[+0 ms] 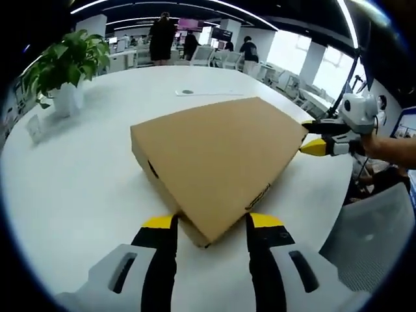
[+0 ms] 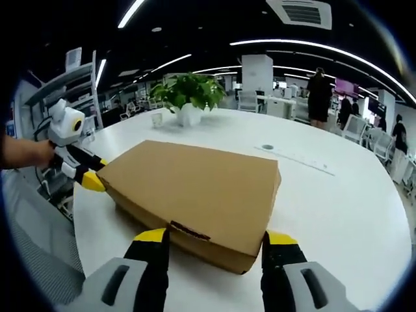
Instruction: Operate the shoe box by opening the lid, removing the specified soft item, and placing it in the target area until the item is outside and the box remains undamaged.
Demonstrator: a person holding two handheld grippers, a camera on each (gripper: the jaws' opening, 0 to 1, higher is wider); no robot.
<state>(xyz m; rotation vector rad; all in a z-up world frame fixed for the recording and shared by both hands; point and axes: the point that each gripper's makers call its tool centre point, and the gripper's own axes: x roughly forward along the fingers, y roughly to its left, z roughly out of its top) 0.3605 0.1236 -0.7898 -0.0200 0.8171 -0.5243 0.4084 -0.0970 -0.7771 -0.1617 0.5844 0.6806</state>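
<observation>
Shoe box (image 1: 218, 166), plain brown cardboard with its lid shut, lies flat on the round white worktop (image 1: 78, 188). The left gripper (image 1: 213, 224) stands wide open, its yellow-tipped jaws on either side of one corner of the box. The right gripper (image 2: 216, 239) is also wide open, straddling the opposite end. A potted plant (image 2: 187, 97) stands on the far side of the worktop.
</observation>
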